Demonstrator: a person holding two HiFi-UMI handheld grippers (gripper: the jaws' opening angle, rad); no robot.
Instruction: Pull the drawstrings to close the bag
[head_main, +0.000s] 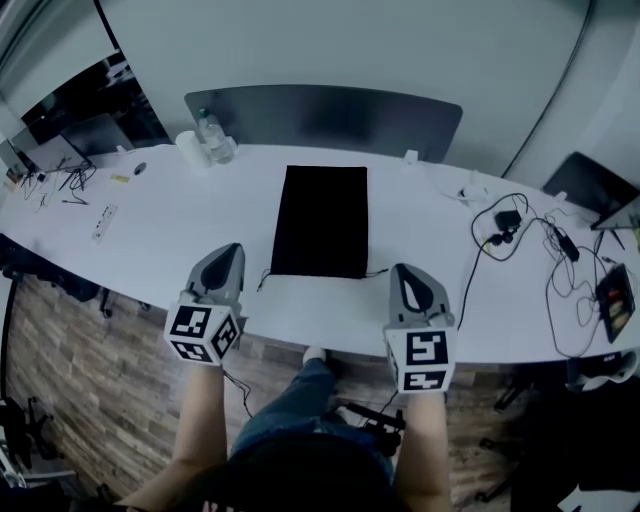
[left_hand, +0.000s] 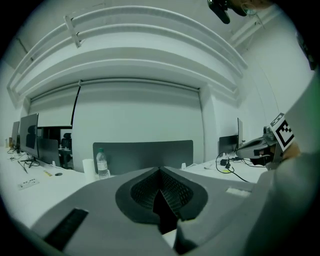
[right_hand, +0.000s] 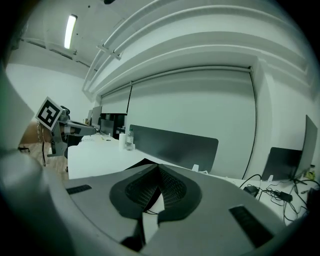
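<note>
Cloth bag (head_main: 320, 222), flat, black and rectangular, lies on the smooth white table (head_main: 150, 235), with thin drawstrings (head_main: 264, 281) trailing from its near corners. The grey left gripper (head_main: 230, 252) and right gripper (head_main: 403, 272) hover either side of it, their ribbed dark pads pressed together on nothing.

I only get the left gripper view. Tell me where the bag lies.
Observer: The black bag lies flat on the table, just right of the left gripper.
Operator: Give me the drawstrings.
Observer: The left drawstring end sticks out at the bag's near left corner, the right drawstring end at its near right corner.
Operator: Report the right gripper.
Observer: The right gripper is shut and empty, just right of its string.
</note>
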